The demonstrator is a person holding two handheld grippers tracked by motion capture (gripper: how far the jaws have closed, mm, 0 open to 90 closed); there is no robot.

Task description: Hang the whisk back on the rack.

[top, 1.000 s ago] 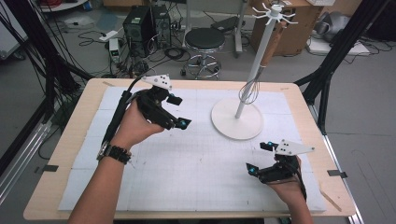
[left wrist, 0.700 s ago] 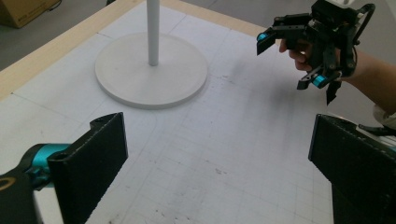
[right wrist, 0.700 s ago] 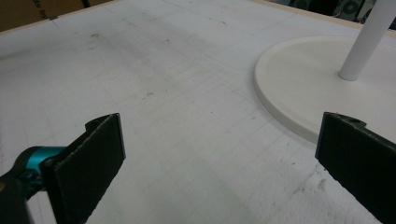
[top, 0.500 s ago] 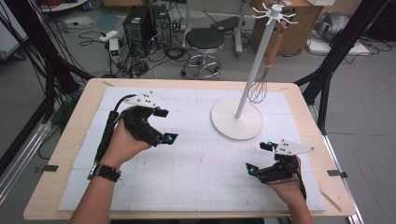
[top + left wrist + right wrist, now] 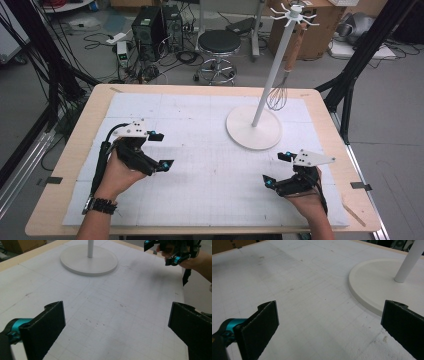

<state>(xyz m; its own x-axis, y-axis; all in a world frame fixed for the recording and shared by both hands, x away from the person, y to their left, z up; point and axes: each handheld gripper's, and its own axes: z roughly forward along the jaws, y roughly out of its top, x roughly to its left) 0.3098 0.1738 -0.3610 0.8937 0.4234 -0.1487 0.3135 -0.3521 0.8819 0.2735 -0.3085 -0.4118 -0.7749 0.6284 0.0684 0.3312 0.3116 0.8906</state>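
A cluttered lab floor lies beyond the table: a black round stool [image 5: 219,42], computer towers [image 5: 156,25] with tangled cables, a cardboard box [image 5: 311,27] at the far right and dark frame struts on both sides. The wooden table [image 5: 200,91] carries a white gridded mat [image 5: 210,165] that covers most of its top, faintly scuffed and marked with grey smudges.

On the far right part of the mat stands a white rack [image 5: 254,128] with a round flat base, a slanting pole and hooked arms at its top. A whisk [image 5: 278,94] with a wooden handle hangs from one of those hooks, its wire head just above the mat's far edge, beside the pole.

The left gripper [image 5: 159,150] hovers low over the near left part of the mat, held in a hand with a dark wristband; its jaws stand wide apart with nothing between them, having just finished spreading. In the left gripper view the rack's base [image 5: 89,260] lies well ahead.

The right gripper [image 5: 276,170] rests at the near right, near the base, jaws likewise wide apart and empty. In the right gripper view the base [image 5: 384,287] lies just ahead on the right.
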